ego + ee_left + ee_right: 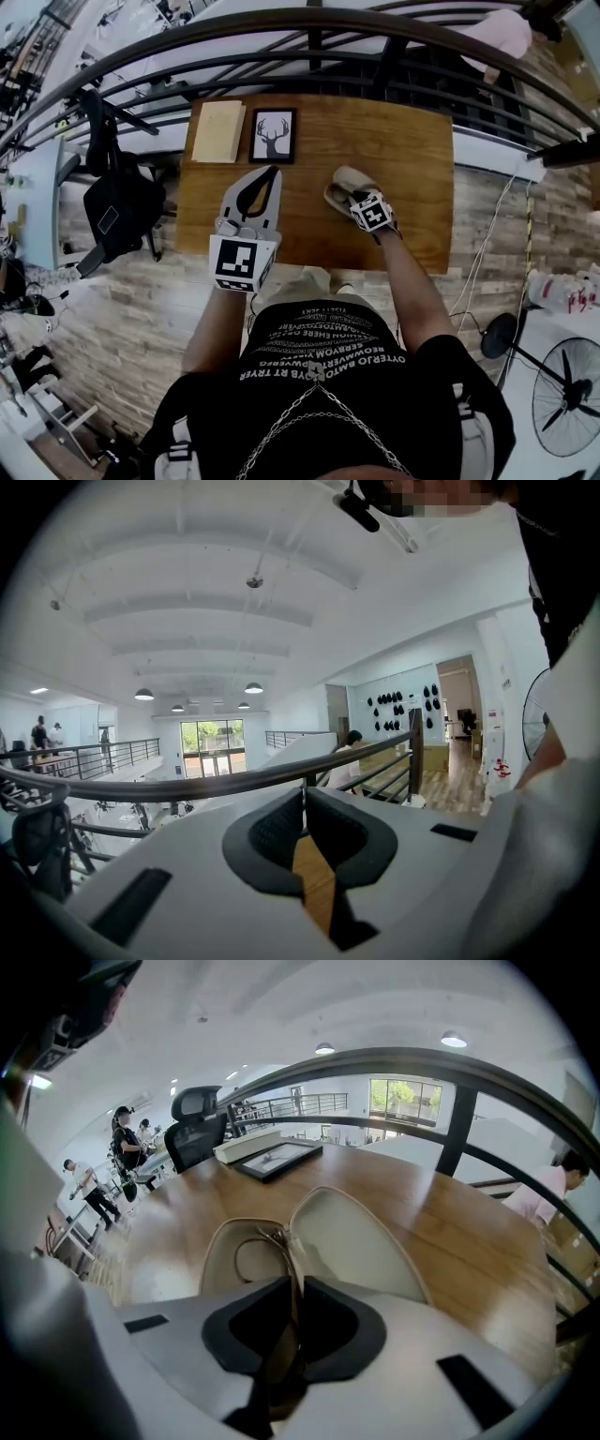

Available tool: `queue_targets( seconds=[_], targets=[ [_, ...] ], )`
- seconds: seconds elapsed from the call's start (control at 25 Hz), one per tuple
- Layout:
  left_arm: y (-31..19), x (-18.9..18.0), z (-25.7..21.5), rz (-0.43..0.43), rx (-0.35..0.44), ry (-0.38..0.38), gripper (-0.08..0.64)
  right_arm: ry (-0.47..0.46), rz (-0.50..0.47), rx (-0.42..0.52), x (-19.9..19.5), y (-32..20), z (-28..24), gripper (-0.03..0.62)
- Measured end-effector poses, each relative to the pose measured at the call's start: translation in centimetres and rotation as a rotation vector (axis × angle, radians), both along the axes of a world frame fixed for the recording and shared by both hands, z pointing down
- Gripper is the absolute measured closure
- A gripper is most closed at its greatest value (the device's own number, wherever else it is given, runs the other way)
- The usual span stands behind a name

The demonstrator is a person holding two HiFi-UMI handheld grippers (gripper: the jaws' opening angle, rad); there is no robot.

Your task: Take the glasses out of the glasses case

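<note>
Open beige glasses case (345, 187) on the wooden surface (412, 150). Right gripper (295, 1288) at the case's near end, pinching the glasses (279, 1246) (dark lens between the pads), wire rim over the case's left half. Left gripper (273, 172) left of the case, pressed together, empty. Beyond the case, framed deer picture (273, 135) beside a tan book (217, 131). Shirt print (328, 352) upside down, unreadable.

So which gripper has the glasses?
The right gripper, its fingers pinching the glasses over the open case; the left gripper is shut on nothing.
</note>
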State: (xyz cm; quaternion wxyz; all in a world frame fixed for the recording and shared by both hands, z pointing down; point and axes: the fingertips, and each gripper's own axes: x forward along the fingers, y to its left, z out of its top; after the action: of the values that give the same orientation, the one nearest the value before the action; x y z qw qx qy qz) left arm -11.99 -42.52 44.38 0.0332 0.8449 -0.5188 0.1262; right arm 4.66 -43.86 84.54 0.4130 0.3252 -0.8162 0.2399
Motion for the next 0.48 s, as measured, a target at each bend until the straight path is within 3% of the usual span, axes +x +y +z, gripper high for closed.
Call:
queue_targets(
  seconds=[0.28,0.48],
  targets=[
    [0.35,-0.03,0.52,0.01,-0.027,-0.013,0.527,0.039,-0.052,0.002,-0.39,0.16,0.6,0.54],
    [0.86,-0.31,0.94,0.007,-0.036,-0.025,0.526,0.094,-0.035,-0.015,0.29,-0.22,0.93,0.528]
  ],
)
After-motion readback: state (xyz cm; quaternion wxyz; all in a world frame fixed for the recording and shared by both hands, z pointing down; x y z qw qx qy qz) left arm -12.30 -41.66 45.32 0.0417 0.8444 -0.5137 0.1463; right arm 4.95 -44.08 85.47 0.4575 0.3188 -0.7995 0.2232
